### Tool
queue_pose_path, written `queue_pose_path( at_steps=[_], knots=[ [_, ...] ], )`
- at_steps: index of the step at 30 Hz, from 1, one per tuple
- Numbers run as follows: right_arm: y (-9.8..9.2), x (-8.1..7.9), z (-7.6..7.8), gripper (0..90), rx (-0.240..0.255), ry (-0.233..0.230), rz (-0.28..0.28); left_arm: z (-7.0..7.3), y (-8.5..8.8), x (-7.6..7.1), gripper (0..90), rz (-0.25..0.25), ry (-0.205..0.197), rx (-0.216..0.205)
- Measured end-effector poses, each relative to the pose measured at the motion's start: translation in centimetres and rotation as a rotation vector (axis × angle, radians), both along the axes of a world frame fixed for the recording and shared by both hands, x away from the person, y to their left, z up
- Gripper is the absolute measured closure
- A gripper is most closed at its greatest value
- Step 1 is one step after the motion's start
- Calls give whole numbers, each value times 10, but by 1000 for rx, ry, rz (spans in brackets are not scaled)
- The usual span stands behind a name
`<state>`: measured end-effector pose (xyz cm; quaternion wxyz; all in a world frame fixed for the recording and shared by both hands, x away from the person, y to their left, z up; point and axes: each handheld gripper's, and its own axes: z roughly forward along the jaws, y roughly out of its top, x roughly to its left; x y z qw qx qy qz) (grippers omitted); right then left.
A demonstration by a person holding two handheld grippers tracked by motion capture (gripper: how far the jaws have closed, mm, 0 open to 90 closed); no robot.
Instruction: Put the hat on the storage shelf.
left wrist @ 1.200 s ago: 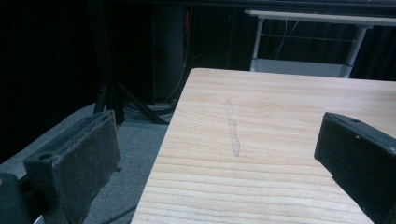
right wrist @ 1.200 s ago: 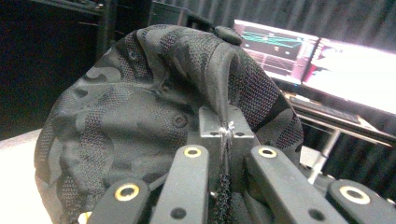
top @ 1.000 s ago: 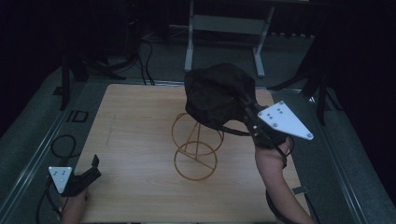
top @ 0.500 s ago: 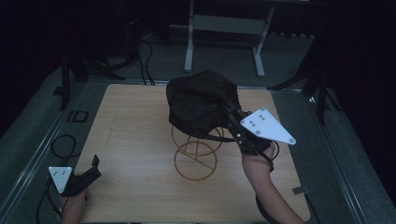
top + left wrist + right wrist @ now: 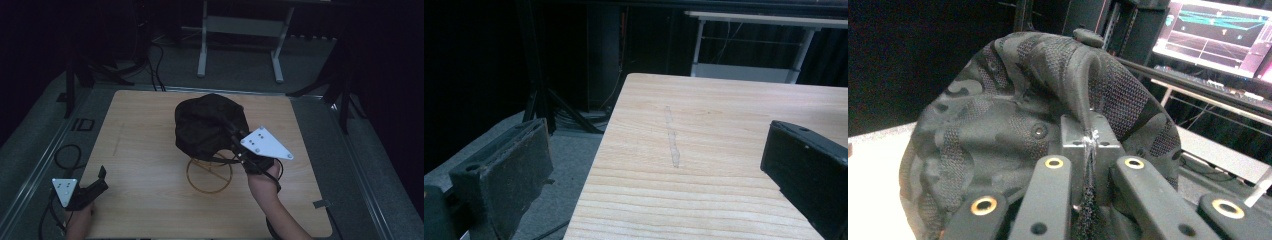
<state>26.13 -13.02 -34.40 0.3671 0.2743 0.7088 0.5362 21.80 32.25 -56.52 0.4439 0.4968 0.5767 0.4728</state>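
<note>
At the near left corner of the wooden table (image 5: pixel 145 150), the left gripper (image 5: pixel 95 186) rests low by the table edge, held by a hand (image 5: pixel 80 220) that comes in from the bottom of the high view. Its jaws stand wide apart with nothing between them; in the left gripper view bare wood shows between them, with a faint pale scuff mark (image 5: pixel 671 137) running along the grain.

Farther in and to the right, the person's right forearm (image 5: pixel 280 215) reaches up over the table, and the right gripper (image 5: pixel 232 137) carries its grey three-cornered plate (image 5: pixel 265 144) on top. Its jaws are closed tight on a fold of a dark camouflage cap (image 5: pixel 210 125); in the right gripper view the cap (image 5: pixel 1038 110) bulges up just beyond the jaws, its mesh panels and a small top button (image 5: pixel 1088 35) visible, with fabric pinched in the narrow seam between the two jaw tips.

The cap sits over the upper part of a gold wire stand (image 5: pixel 210 172) near the middle of the table, whose round base ring lies on the wood just below the cap. I cannot tell whether the cap rests fully on the stand or is held against it.

Beyond the table's far edge stands a white metal frame (image 5: pixel 240 35) on the dark floor, and a lit monitor (image 5: pixel 1218 35) shows behind the cap in the right gripper view
</note>
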Motion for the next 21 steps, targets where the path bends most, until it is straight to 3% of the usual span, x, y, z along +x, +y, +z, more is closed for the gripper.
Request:
queue_pose_path(
  at_steps=[8, 21],
  knots=[
    [7, 8, -17, 883, -35, 59, 31, 0, 0, 0, 6, -1, -1, 0],
    [8, 10, -27, 796, -11, 91, 71, 0, 0, 0, 6, -1, 0, 2]
  ],
)
